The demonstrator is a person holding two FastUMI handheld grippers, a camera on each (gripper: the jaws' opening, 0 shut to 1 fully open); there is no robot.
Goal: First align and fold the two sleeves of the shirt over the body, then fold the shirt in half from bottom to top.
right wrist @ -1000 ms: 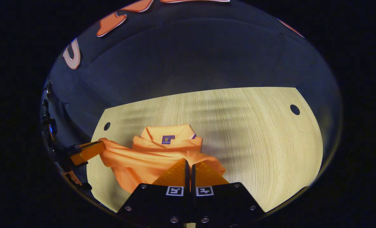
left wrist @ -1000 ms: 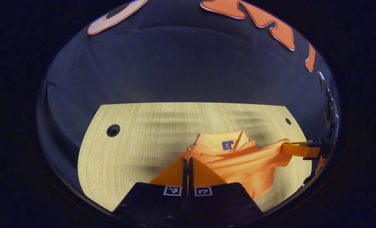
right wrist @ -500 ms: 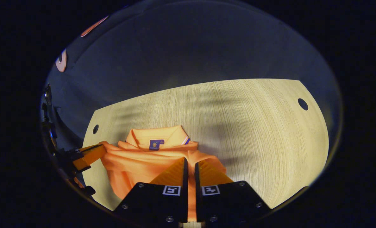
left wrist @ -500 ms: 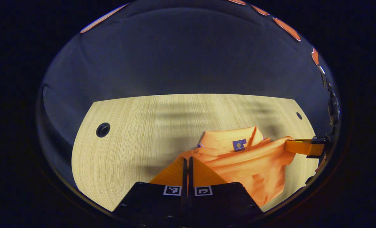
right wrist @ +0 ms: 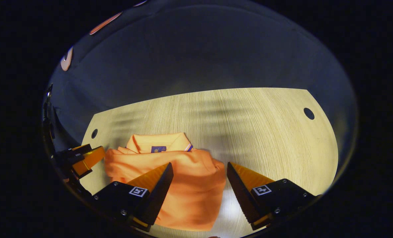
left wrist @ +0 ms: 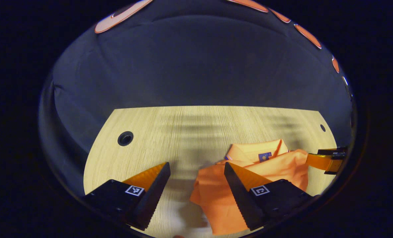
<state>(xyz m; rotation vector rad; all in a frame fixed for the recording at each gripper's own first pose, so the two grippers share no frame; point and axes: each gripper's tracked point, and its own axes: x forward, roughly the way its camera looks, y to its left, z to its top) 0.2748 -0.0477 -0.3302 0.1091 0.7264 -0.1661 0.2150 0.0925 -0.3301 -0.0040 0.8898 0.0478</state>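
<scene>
Here, one folded shirt [right wrist: 186, 185], two tongs [left wrist: 196, 172] [right wrist: 199, 172] spread wide.

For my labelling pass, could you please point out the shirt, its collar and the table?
shirt [right wrist: 190, 191], right gripper view, on the folded body.
collar [right wrist: 156, 142], right gripper view, on its back band above the tag.
table [right wrist: 266, 132], right gripper view, on bare wood.
</scene>
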